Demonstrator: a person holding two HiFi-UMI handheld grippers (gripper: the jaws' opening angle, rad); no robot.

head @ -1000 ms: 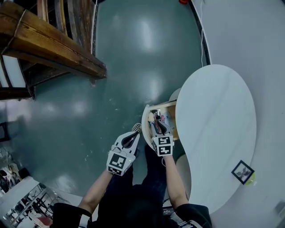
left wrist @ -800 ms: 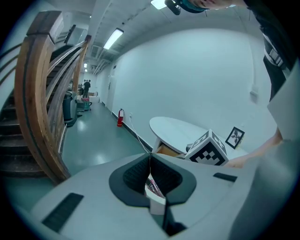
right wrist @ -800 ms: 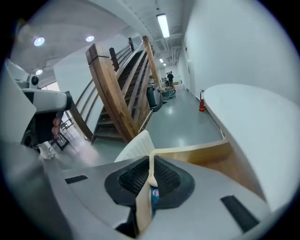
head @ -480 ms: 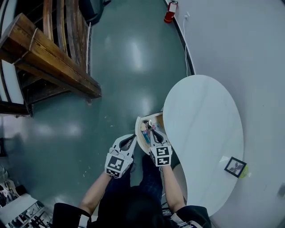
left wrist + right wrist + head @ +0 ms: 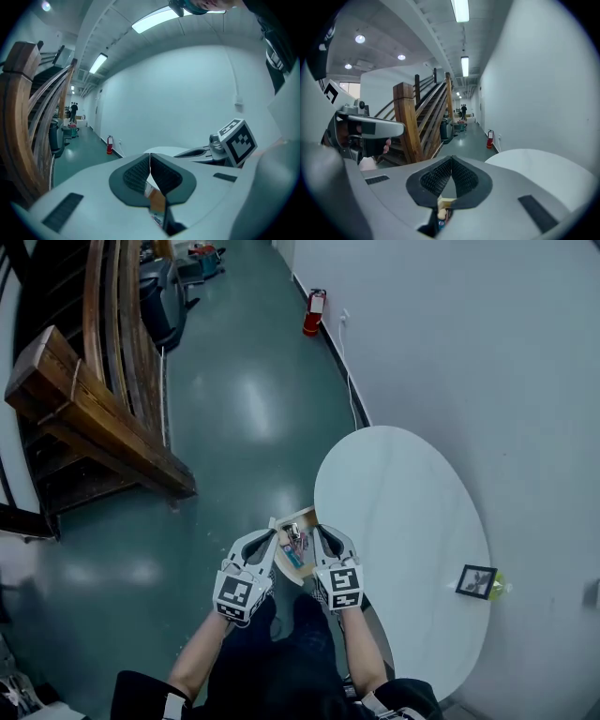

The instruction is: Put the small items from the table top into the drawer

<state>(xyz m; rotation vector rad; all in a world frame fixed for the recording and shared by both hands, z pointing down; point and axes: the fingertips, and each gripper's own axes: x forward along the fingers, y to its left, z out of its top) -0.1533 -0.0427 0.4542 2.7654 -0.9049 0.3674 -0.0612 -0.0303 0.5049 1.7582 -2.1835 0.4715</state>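
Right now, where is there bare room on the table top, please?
Nearly the whole white table top is bare, from the open drawer across to the wall; only a small framed picture sits near the wall-side edge. The drawer itself is crowded.

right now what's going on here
A person holds a gripper in each hand above an open drawer at the edge of a white table. The left gripper and right gripper both have their fingers shut with nothing between them. The drawer holds small items; a small framed picture sits on the table top.
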